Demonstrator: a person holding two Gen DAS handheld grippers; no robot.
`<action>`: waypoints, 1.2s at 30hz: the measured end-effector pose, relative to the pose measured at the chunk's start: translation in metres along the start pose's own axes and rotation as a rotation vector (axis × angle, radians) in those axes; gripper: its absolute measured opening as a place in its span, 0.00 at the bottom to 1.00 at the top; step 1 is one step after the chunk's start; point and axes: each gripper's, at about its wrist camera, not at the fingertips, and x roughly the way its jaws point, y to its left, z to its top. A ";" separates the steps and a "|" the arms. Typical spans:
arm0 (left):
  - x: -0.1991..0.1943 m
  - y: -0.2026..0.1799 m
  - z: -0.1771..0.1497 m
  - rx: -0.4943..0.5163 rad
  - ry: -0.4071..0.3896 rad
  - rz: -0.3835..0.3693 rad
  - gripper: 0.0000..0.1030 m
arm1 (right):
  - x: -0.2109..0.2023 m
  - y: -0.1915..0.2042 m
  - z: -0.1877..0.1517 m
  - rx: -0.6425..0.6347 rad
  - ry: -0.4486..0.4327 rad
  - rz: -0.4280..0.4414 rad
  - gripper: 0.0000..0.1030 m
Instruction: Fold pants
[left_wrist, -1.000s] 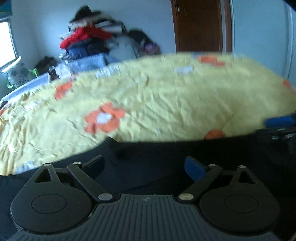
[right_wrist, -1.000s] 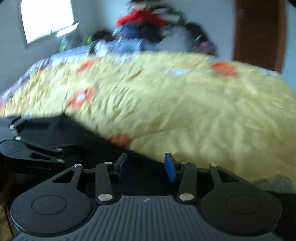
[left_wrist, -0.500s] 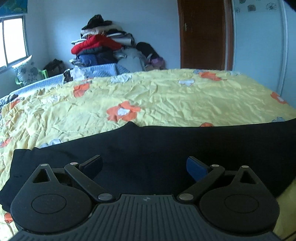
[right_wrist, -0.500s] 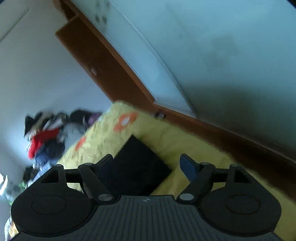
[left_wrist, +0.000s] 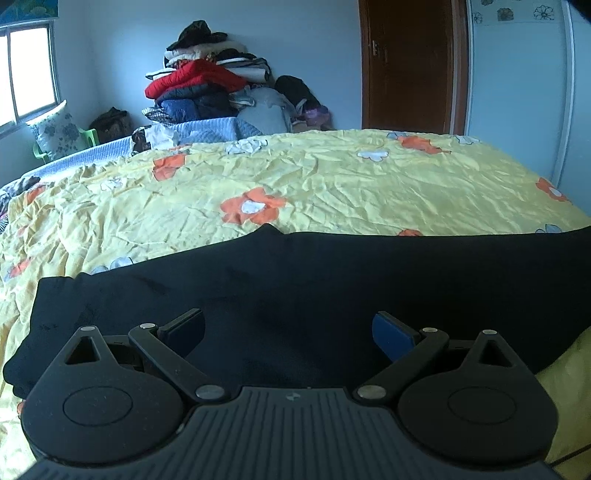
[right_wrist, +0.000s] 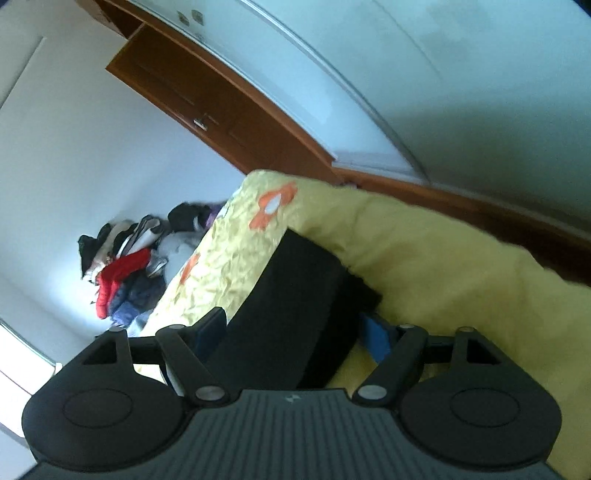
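The black pants (left_wrist: 314, 288) lie flat in a long band across the near part of the yellow flowered bed (left_wrist: 332, 184). My left gripper (left_wrist: 288, 332) is open and empty, just above the middle of the pants. In the right wrist view, tilted sideways, the end of the pants (right_wrist: 295, 295) lies near the bed's edge. My right gripper (right_wrist: 291, 332) is open with its jaws either side of that end, holding nothing.
A pile of clothes (left_wrist: 214, 85) is stacked against the far wall behind the bed. A brown door (left_wrist: 410, 62) and a white wardrobe (left_wrist: 517, 74) stand to the right. A window (left_wrist: 26, 70) and a cushion on a green chair (left_wrist: 55, 133) are at left.
The left gripper has drawn back and risen a little, so more of the pants shows. The right gripper swung and rolled sideways to the pants' end and opened wider.
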 end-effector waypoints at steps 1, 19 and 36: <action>-0.002 0.001 0.000 -0.001 -0.003 0.005 0.96 | 0.003 0.003 -0.001 -0.015 -0.012 -0.016 0.60; -0.006 0.030 0.000 -0.066 -0.006 0.093 0.96 | 0.035 0.134 -0.066 -0.054 0.225 0.507 0.07; 0.004 0.064 -0.005 -0.147 0.058 0.131 0.96 | 0.085 0.236 -0.222 -0.469 0.712 0.489 0.25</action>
